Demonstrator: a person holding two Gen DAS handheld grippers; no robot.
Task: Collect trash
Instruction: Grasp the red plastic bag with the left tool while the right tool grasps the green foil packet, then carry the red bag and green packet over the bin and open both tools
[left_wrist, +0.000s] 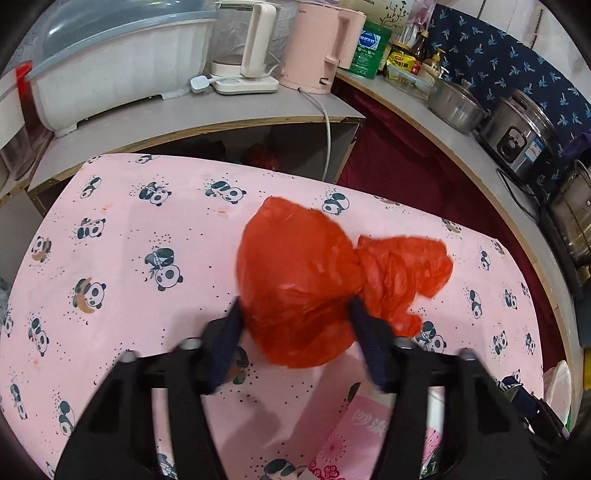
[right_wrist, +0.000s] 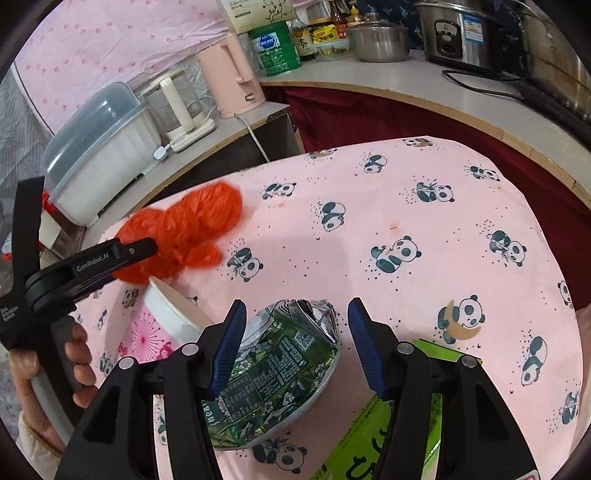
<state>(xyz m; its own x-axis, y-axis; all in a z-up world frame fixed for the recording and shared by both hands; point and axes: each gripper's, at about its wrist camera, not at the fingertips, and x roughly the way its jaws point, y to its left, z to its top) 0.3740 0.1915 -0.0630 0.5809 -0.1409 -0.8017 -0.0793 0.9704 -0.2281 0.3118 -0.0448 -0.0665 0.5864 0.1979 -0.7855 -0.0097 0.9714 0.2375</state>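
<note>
A crumpled red plastic bag (left_wrist: 310, 280) lies on the pink panda tablecloth (left_wrist: 147, 229). My left gripper (left_wrist: 295, 314) is open, with its jaws on either side of the bag's near end; whether the pads touch it is unclear. In the right wrist view the bag (right_wrist: 184, 232) sits at the far left with the left gripper's fingers (right_wrist: 136, 251) on it. My right gripper (right_wrist: 295, 321) is open and empty above a green foil snack wrapper (right_wrist: 280, 369). A white paper cup (right_wrist: 173, 314) lies on its side left of the wrapper.
A green box (right_wrist: 391, 424) lies under the right gripper's right finger. A pink packet (left_wrist: 362, 428) lies near the table's front. Behind the table a counter holds a white dish box (left_wrist: 110, 74), kettles (left_wrist: 317, 44), bottles, pots and a rice cooker (left_wrist: 524, 133).
</note>
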